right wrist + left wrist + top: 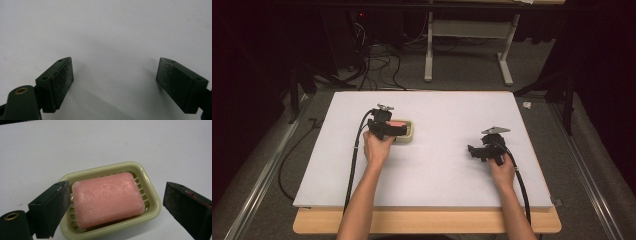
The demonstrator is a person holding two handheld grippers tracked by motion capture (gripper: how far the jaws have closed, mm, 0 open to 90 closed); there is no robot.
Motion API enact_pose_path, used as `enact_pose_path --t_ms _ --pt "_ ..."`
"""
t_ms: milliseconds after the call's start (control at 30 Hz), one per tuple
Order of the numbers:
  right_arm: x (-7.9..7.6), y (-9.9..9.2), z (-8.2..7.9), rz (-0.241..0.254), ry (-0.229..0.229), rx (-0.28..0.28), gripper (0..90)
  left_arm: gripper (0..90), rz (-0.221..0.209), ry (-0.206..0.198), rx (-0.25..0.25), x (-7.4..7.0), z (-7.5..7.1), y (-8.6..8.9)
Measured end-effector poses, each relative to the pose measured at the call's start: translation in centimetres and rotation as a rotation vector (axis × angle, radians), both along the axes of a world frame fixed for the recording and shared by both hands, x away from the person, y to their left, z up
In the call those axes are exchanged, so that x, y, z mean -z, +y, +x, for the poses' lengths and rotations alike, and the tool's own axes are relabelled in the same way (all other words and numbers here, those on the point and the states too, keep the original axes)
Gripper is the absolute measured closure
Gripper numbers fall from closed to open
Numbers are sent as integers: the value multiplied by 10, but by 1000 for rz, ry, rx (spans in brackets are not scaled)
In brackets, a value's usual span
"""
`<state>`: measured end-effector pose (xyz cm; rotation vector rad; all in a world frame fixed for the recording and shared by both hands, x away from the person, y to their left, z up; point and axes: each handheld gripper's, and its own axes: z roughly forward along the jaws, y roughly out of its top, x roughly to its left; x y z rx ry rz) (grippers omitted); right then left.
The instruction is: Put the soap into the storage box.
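Note:
A pink soap bar (107,198) lies flat in a pale green ribbed soap dish (152,195) on the white table. In the high view the dish (411,136) sits left of the table's middle with the soap (398,123) partly hidden by my left gripper (392,129). My left gripper (117,207) is open, its jaws standing on either side of the dish and soap without touching the soap. My right gripper (473,150) hovers over bare table at the right, and in its own view the gripper (115,82) is open with nothing between its jaws.
The white board (432,165) rests on a wooden table whose front edge (427,222) shows below it. Black cables (354,160) trail from both grippers toward the person. Beyond the far edge stand a white table frame (467,30) and floor cables (377,65).

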<state>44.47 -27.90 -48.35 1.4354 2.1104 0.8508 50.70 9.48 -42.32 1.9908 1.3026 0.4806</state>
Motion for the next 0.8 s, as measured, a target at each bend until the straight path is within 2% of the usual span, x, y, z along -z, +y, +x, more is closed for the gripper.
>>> enact_pose_path --t_ms 300,800 --pt "0 0 0 0 0 0 148 93 1 -26 28 -9 -10 0" --pt "0 0 0 -1 -3 -1 148 118 -15 -69 28 -21 -28 8"
